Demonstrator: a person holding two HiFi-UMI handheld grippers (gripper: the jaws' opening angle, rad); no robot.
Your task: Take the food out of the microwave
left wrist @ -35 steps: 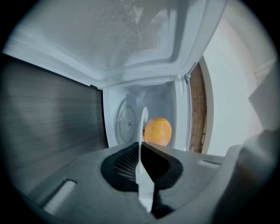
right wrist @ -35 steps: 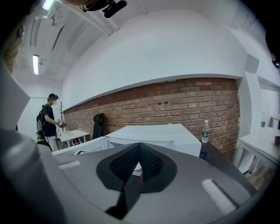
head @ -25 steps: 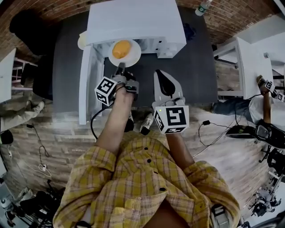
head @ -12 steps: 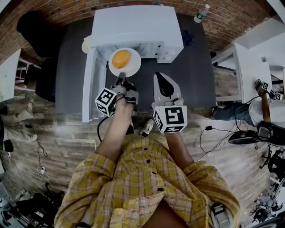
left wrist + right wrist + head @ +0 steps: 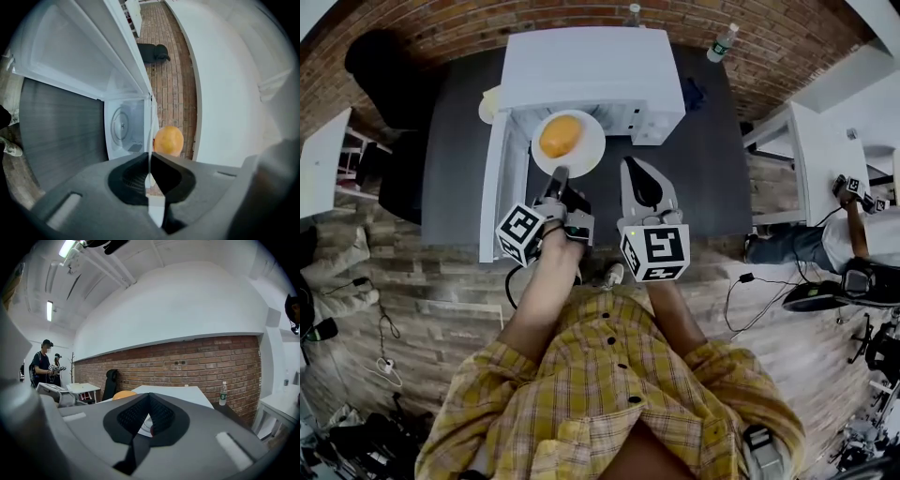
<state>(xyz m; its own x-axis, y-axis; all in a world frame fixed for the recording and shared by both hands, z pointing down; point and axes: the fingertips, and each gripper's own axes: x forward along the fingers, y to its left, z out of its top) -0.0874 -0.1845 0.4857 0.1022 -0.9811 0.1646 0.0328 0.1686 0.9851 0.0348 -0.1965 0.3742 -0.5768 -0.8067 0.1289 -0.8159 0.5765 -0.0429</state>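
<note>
L gripper (image 5: 560, 174) is clenched on the near rim of a round white plate (image 5: 589, 156). A round orange food item (image 5: 560, 136) sits approx mid-plate. The plate's held just outside the mouth of the white microwave (image 5: 591, 66), beside its open door (image 5: 492, 178), over the dark grey table (image 5: 712, 159) toward the back edge. R gripper (image 5: 631, 167) is closed on nothing, idle just right of the plate. Step: carrying the plate out, prob. nearly clear. Next: keep it level, bring it to free table nr the front edge, set down, release.
</note>
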